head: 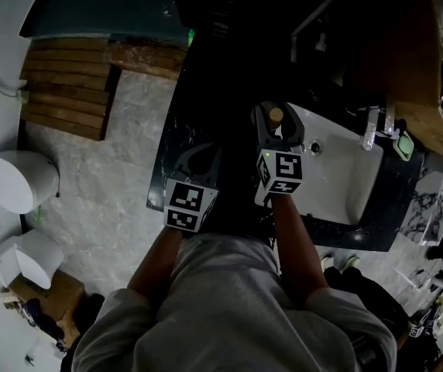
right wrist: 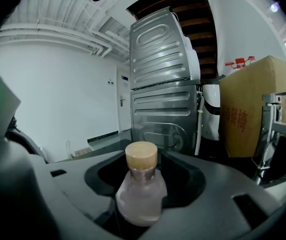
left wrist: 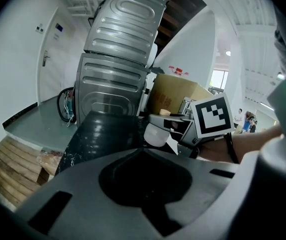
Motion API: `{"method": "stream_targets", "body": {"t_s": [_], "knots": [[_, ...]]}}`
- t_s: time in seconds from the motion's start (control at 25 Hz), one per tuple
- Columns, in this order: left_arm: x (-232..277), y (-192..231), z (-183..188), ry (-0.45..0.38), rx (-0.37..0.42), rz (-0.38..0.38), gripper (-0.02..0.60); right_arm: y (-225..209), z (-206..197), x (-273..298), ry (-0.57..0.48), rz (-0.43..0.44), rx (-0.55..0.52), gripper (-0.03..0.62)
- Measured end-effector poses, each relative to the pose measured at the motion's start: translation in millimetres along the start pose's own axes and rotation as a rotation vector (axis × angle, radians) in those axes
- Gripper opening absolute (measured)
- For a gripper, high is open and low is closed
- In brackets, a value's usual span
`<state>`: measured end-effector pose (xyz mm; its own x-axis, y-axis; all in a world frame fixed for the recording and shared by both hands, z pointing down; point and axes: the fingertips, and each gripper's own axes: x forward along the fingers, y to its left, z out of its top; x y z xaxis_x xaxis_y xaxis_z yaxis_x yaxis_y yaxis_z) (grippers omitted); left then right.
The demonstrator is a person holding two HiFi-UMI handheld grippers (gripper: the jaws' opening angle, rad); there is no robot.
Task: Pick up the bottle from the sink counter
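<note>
Slatted wooden pallet (head: 70,91) on the mottled grey floor (head: 105,208), white dispenser (head: 20,180) on the wall nearby, two ribbed metal appliances (right wrist: 163,84) stacked one on the other, cardboard box (right wrist: 255,109) to their right, white door (right wrist: 123,104) farther back on their left.

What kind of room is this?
Likely a laundry or utility washroom: a white sink basin with a faucet set in a dark counter, and two ribbed metal appliances stacked nearby, probably washer and dryer.

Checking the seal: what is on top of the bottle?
A tan, cork-like stopper caps the pale bottle. The right hand-held gripper, jaws closing around the bottle, covers its base; the opening under the stopper cannot be seen.
</note>
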<state>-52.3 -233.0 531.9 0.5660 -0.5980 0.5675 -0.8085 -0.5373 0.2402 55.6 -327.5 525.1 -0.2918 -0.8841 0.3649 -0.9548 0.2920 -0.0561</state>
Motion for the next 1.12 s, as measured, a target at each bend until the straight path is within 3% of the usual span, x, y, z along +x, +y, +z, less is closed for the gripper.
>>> {"method": "stream_targets", "body": {"t_s": [0.36, 1.12], "knots": [[-6.2, 1.9, 0.5, -0.013, -0.002, 0.001, 0.012, 3.4, 3.1, -6.9, 0.004, 0.009, -0.050, 0.129], [-17.7, -1.9, 4.1, -0.043, 0.005, -0.014, 0.012, 9.5, 2.9, -21.9, 0.000, 0.025, -0.031, 0.126]]}}
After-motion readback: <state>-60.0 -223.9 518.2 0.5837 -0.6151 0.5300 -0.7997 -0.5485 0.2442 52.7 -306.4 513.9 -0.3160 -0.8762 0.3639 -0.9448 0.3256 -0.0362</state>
